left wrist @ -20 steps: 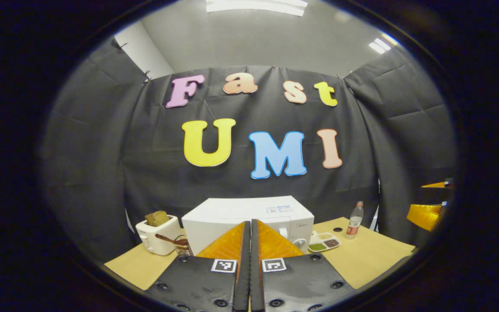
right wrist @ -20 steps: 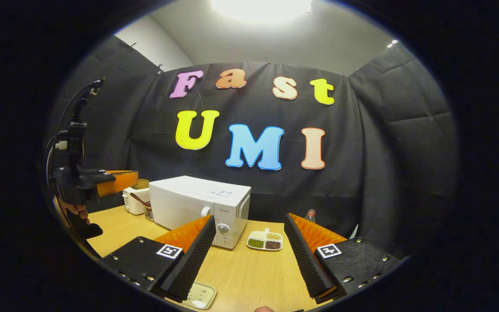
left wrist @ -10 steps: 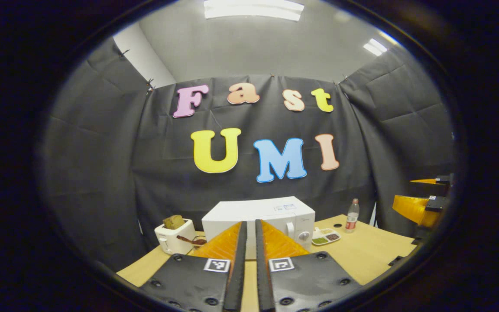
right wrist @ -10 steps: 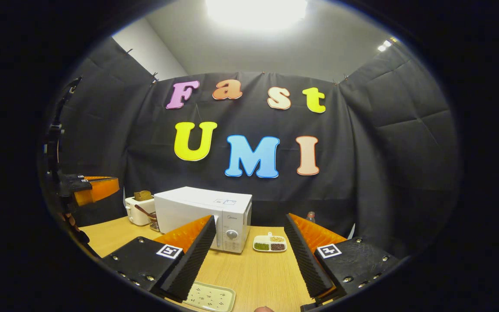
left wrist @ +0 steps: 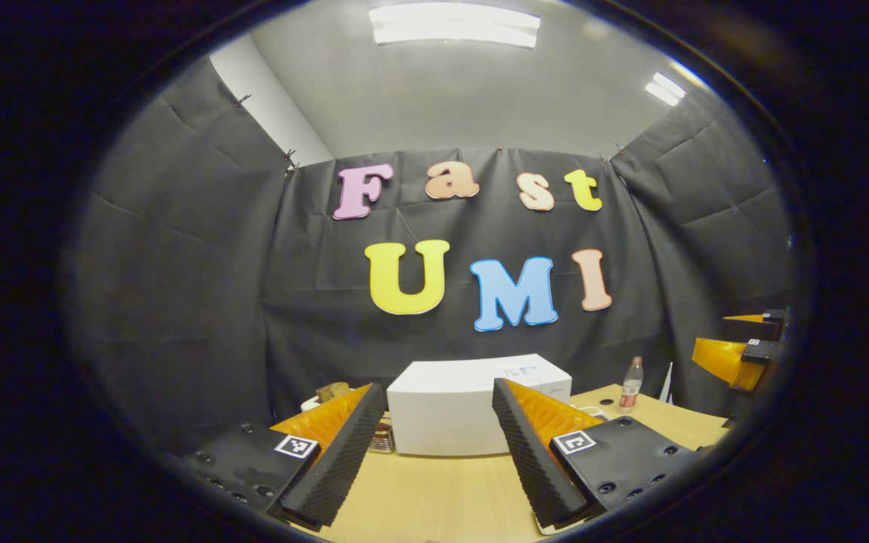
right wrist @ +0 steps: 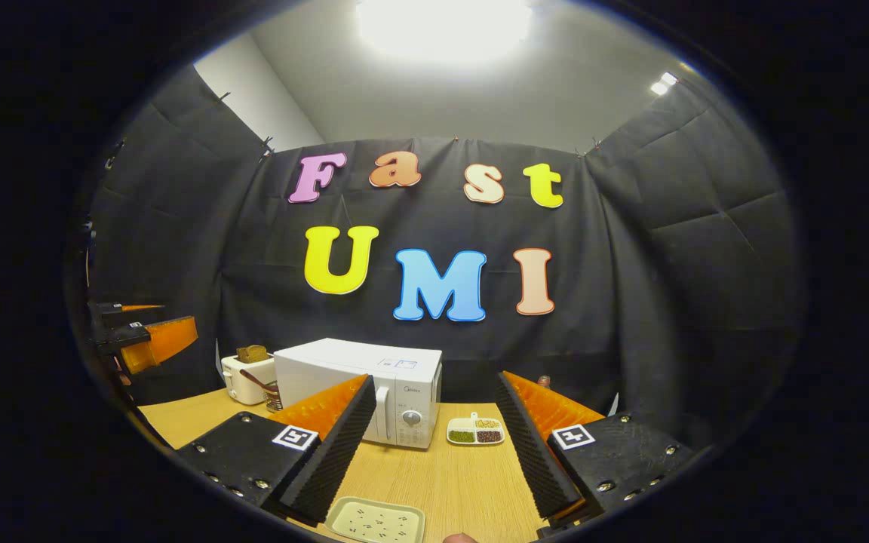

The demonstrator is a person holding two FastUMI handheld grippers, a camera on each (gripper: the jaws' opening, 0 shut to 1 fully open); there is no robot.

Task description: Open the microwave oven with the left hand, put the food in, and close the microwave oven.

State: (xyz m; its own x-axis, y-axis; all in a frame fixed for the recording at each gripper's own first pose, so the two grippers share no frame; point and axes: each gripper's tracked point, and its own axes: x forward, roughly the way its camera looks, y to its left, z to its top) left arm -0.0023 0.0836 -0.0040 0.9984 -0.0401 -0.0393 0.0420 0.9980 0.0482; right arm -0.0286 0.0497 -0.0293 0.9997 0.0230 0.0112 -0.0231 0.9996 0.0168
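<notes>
The left gripper (left wrist: 438, 445) is hanging above the wooden table (left wrist: 434, 494) with its two ribbed fingers (left wrist: 344, 452) spread wide and nothing between them, and the white microwave oven (left wrist: 472, 407) is sitting straight ahead in the gap, its door shut. Just left of the oven, a toaster (left wrist: 333, 392) with bread in it is peeking over the left finger, and a plastic bottle (left wrist: 631, 383) is standing on the table off to the right. The right gripper (right wrist: 434, 445) is likewise gaping with nothing held, hovering over the near edge of the table; a pale speckled tray (right wrist: 376, 520) is lying below it. Farther out in the right gripper view, a divided dish of grains and beans (right wrist: 475, 432) is resting on the table just beside the oven's control-panel side, while a cup holding a spoon (right wrist: 272, 396) is standing between toaster and oven.
</notes>
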